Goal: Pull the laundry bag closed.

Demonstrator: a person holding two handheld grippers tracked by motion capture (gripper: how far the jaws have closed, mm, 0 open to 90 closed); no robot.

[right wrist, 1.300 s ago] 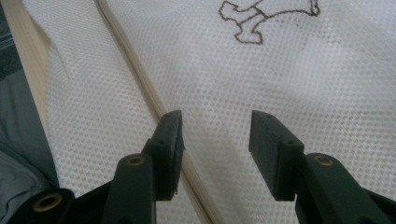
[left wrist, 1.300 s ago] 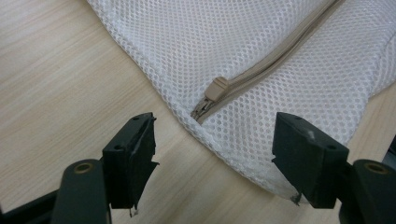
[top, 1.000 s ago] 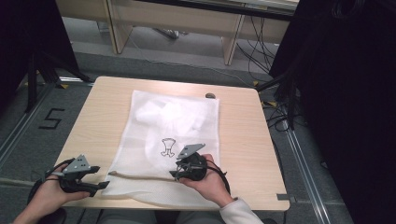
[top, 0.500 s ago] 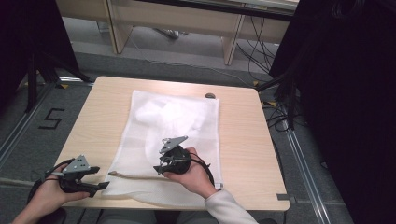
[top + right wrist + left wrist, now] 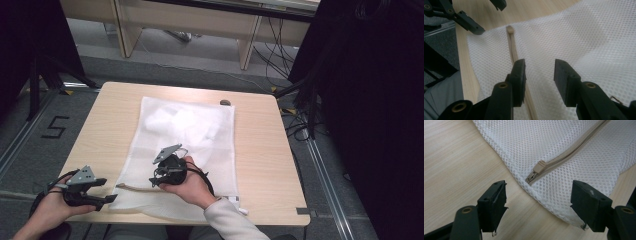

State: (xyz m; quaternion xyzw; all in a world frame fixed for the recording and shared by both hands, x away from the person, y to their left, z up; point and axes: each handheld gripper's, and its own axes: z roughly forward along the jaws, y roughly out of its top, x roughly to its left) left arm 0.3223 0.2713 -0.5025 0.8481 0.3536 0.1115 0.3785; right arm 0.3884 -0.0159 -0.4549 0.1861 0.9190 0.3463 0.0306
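Note:
A white mesh laundry bag lies flat on the wooden table. Its beige zipper runs along the near edge. My right gripper hovers low over the bag, open, its jaws pointing left along the zipper, which passes under the left jaw. The right gripper holds nothing. My left gripper rests at the table's near left corner, open wide, just short of the bag's corner. In the left gripper view the gripper faces the zipper pull and the bag's mesh.
A small dark object lies on the table at the bag's far edge. Bare wood flanks the bag on both sides. Beyond the table are desk legs and cables on the floor; the floor to the left carries a painted "5".
My right gripper has moved left across the bag's near part toward the zipper's end. The left gripper has stayed in place.

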